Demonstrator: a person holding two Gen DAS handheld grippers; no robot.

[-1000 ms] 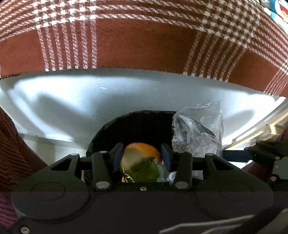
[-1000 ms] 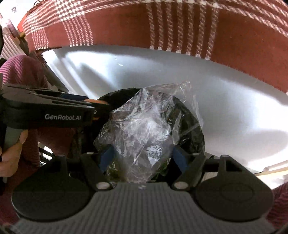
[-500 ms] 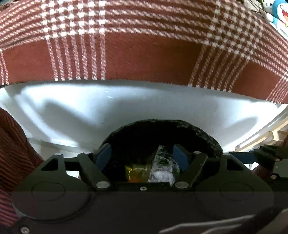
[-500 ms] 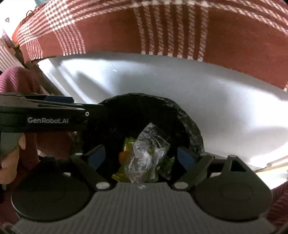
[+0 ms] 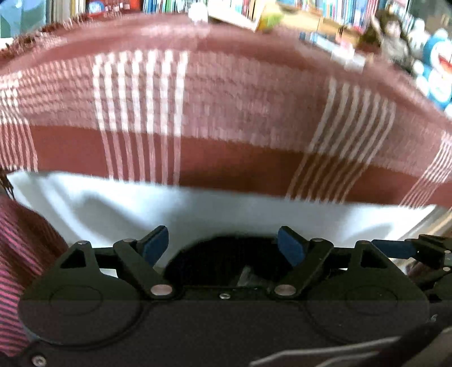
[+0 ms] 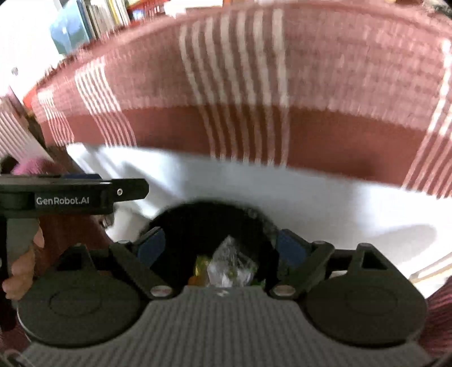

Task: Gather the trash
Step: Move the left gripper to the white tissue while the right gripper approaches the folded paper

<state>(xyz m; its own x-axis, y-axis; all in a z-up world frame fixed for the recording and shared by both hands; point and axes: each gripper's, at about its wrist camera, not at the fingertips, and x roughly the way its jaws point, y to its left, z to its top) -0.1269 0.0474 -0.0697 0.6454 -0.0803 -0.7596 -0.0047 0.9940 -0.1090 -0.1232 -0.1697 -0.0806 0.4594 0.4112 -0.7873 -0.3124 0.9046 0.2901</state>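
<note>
Beneath both cameras lies a white surface, and above it hangs a red-brown cloth with white plaid stripes; both views are smeared by motion blur.

Nearest in the right wrist view, the right gripper stands released, its blue-padded fingers spread wide with nothing between them. Just past them and below sits a round bin lined with a black bag, its mouth facing up toward the camera. Inside lies a crumpled clear plastic wrapper, bunched into a rough peak that points up and away; it has no clear long axis. Beside it on the left, touching or nearly so, are scraps of yellow and orange trash, too small and blurred to identify. At the left edge, a hand grips the handle of the other tool, whose black body reads "GenRobot.AI".

From the left wrist view, the left gripper is likewise released, blue pads wide apart and empty. The same black-lined bin shows between and below them, only a pale sliver of the wrapper visible at its near edge. A striped sleeve fills the left margin. Farthest off, over the top of the cloth, runs a blurred row of books on shelves.
</note>
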